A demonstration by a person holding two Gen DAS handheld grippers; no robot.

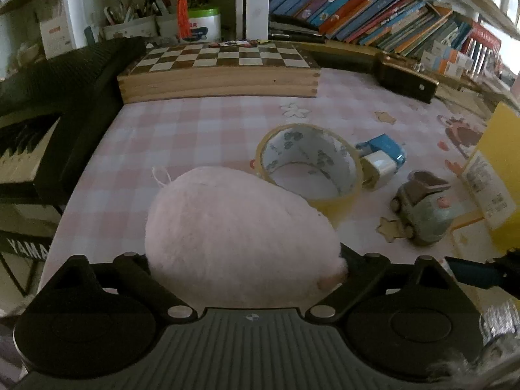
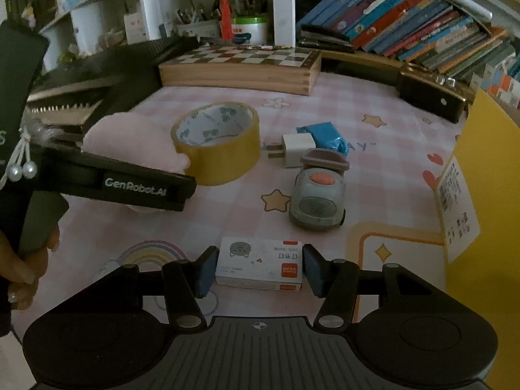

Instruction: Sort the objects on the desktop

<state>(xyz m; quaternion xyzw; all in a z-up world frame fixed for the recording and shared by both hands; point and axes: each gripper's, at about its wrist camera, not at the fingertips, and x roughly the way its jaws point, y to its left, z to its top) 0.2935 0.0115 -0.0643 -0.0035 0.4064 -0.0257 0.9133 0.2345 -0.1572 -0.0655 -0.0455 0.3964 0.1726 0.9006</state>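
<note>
My left gripper is shut on a pink plush toy, which fills the space between its fingers and hides the pads; it also shows in the right wrist view, held just above the desk beside the tape roll. My right gripper stands around a small white staple box lying on the pink checked mat; its blue pads sit close to both ends of the box, with a thin gap on the left. A yellow tape roll, a white charger plug, a blue item and a grey toy car lie beyond.
A yellow box stands at the right edge. A wooden chessboard case lies at the back. A black keyboard runs along the left. Books and pen pots fill the shelf behind. The tape roll sits just ahead of the plush.
</note>
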